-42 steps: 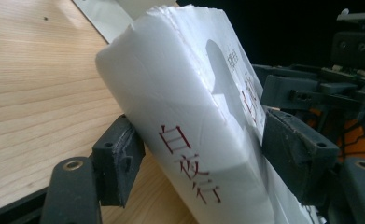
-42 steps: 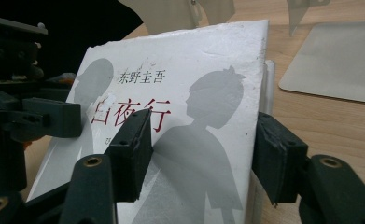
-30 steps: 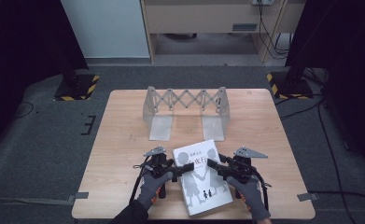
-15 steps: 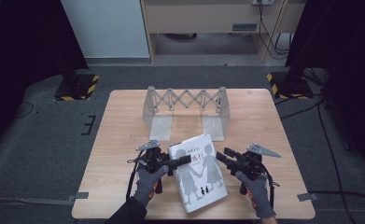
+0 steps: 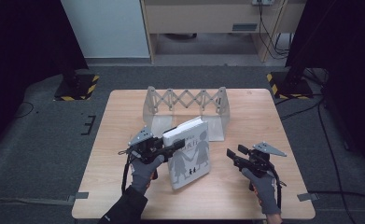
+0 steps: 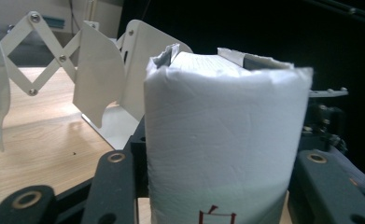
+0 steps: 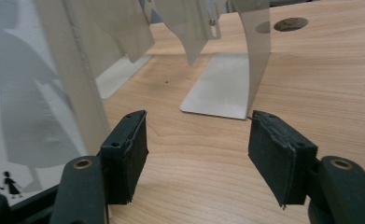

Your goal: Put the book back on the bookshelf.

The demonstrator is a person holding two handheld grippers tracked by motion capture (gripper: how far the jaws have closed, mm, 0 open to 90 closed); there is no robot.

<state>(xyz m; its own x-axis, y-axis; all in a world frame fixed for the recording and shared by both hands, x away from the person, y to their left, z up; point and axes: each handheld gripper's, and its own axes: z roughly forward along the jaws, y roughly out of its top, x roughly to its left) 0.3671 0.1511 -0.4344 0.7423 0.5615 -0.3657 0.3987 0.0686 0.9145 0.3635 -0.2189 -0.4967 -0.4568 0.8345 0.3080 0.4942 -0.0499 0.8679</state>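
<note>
The book has a white cover printed with grey silhouettes of two figures holding hands, small black figures near its lower edge, and what looks like a red character on its white spine, cut off at the picture's edge. The expanding rack is pale grey metal with a criss-cross lattice between its plates, and it stands on a light wood-grain desk. Both tongs, left and right, are black, with brass-coloured rivets, and the hands wear grey gloves.

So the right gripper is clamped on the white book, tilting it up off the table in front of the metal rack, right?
Not quite: the left gripper clamps the white book, as the high view shows. The right gripper stands apart, open. The book does tilt up off the table before the metal rack.
</note>
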